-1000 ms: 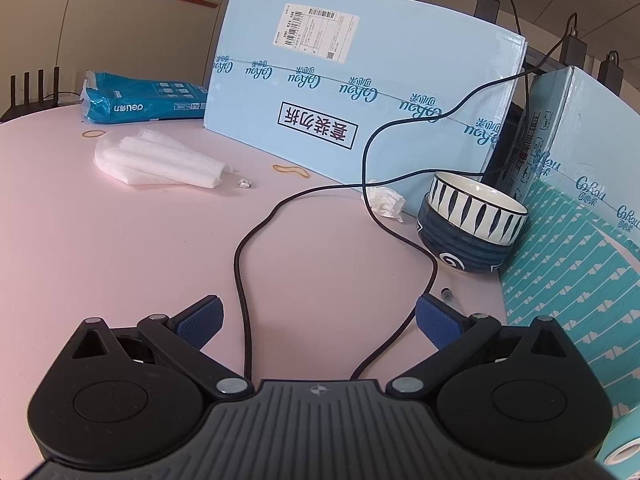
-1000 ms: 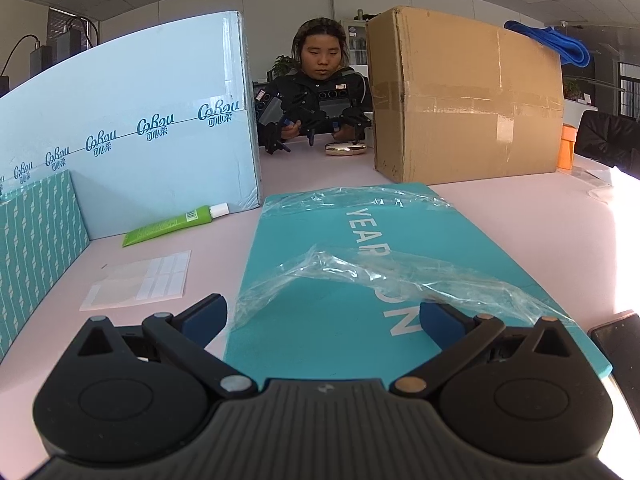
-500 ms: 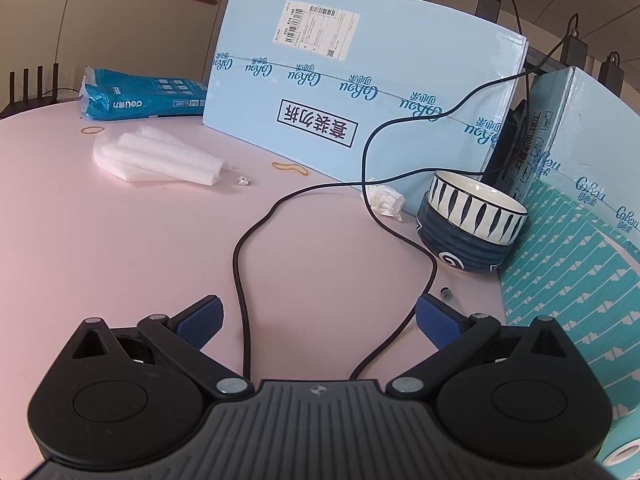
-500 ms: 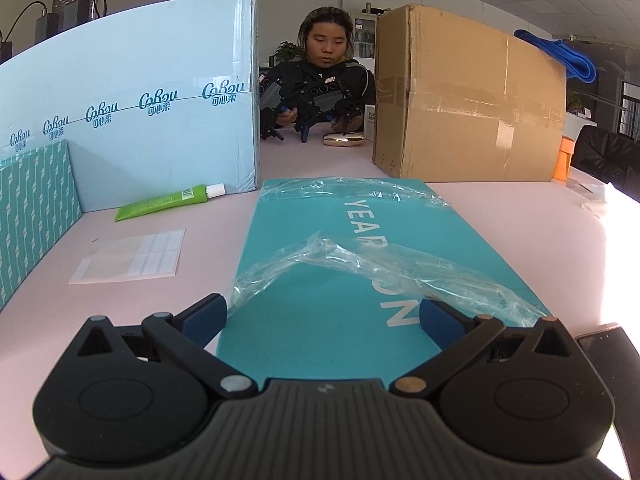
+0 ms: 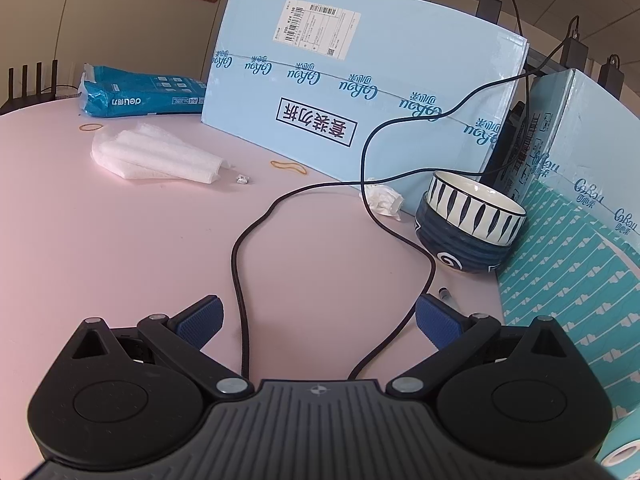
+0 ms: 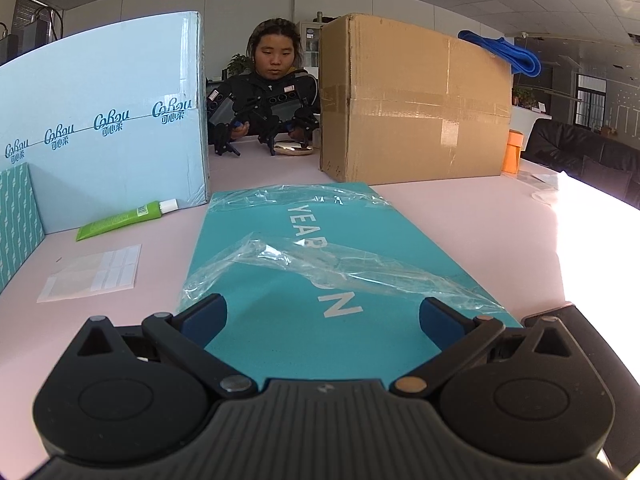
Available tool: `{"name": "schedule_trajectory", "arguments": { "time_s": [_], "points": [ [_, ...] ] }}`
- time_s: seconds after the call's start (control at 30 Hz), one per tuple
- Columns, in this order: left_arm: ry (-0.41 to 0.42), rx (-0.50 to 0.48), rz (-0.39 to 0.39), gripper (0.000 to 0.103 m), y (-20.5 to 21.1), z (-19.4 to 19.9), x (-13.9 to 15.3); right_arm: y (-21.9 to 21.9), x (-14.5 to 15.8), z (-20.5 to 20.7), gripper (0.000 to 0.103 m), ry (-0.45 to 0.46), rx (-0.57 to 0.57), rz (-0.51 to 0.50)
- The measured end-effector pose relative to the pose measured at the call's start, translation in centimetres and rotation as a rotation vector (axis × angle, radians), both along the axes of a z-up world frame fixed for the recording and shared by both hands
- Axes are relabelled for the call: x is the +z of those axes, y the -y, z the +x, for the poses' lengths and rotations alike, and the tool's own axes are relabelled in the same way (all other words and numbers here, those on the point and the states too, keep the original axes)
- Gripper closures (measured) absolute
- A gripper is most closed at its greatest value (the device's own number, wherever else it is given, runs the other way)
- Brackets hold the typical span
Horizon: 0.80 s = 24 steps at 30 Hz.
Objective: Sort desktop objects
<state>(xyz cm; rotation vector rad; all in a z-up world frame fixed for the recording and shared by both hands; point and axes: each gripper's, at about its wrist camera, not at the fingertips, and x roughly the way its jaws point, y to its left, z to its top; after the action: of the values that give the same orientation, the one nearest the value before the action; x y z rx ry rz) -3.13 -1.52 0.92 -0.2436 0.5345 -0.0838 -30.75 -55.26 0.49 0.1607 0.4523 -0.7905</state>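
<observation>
My left gripper (image 5: 318, 314) hangs open over the pink table, nothing between its blue pads. A black cable (image 5: 236, 248) loops across the table and runs under it. Ahead to the right stands a dark blue bowl (image 5: 470, 222) with a striped rim, a crumpled tissue (image 5: 382, 198) beside it. A small pen (image 5: 448, 296) lies by the right finger. White foam wrap (image 5: 156, 156) and rubber bands (image 5: 288, 167) lie further left. My right gripper (image 6: 322, 318) is open above a teal flat box (image 6: 320, 272) with loose clear plastic film (image 6: 320, 256) on it.
Tall light blue cartons (image 5: 360, 80) wall the back, and a teal patterned box (image 5: 572, 288) stands at the right. A blue paper pack (image 5: 140, 94) lies far left. A green tube (image 6: 124, 219), a label sheet (image 6: 92, 274), a brown carton (image 6: 412, 104), a phone (image 6: 580, 320) and a seated person (image 6: 272, 92) show in the right wrist view.
The right gripper has dropped lower and closer over the teal box, with the view swinging slightly. The left gripper has barely shifted. Both stay open.
</observation>
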Motion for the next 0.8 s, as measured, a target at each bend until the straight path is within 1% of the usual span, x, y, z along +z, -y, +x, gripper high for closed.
{"name": "schedule_trajectory", "arguments": {
  "time_s": [0.13, 0.23, 0.37, 0.63, 0.8],
  "points": [
    [0.001, -0.001, 0.0, 0.0, 0.0, 0.0, 0.0, -0.6, 0.1, -0.1, 0.0, -0.015, -0.033, -0.056],
    [0.0, -0.002, -0.003, 0.0, 0.0, 0.0, 0.0, -0.6, -0.1, 0.6, 0.0, -0.057, -0.037, -0.062],
    [-0.001, -0.003, -0.005, 0.0, -0.1, 0.0, 0.0, -0.5, -0.2, 1.3, 0.0, -0.086, -0.026, -0.087],
    [-0.003, -0.004, -0.009, 0.0, -0.1, 0.0, 0.0, 0.0, -0.2, 1.5, 0.0, -0.102, 0.01, -0.128],
    [-0.003, -0.003, -0.01, 0.0, -0.2, 0.1, 0.0, -0.1, -0.3, 2.0, 0.0, -0.135, 0.029, -0.195]
  ]
}}
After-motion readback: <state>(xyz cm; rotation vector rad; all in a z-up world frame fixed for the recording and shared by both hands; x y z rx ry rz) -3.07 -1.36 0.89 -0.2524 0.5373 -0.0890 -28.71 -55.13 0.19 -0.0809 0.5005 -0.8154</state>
